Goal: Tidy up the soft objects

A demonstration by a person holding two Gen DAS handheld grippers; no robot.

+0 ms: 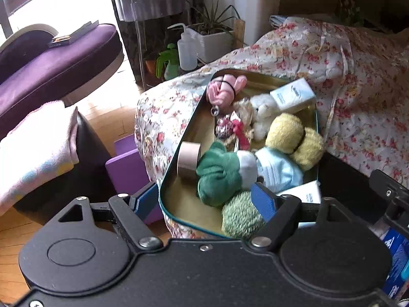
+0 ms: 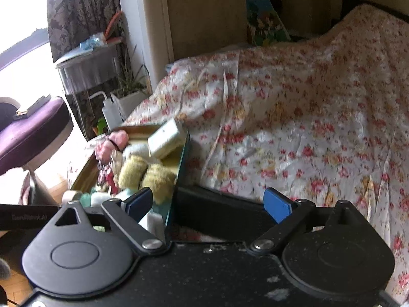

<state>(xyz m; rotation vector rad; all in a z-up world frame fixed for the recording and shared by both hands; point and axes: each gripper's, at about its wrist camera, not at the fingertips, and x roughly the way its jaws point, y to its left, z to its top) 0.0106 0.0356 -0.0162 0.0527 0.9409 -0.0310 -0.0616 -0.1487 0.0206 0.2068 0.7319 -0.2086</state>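
On floral bedspread (image 2: 294, 128), toy-filled tin (image 1: 179, 138), tape roll (image 1: 188, 162) left-view only, both grippers (image 1: 204, 199) (image 2: 212, 202) released.

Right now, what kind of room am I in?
Probably a home living room or bedroom: a floral cover draped over furniture, a purple upholstered seat and a potted plant near the bright window.

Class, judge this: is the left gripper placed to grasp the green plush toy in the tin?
Probably yes. The left gripper is open, the green plush toy lies just ahead between its fingers, uncovered, though the tape roll crowds one side.
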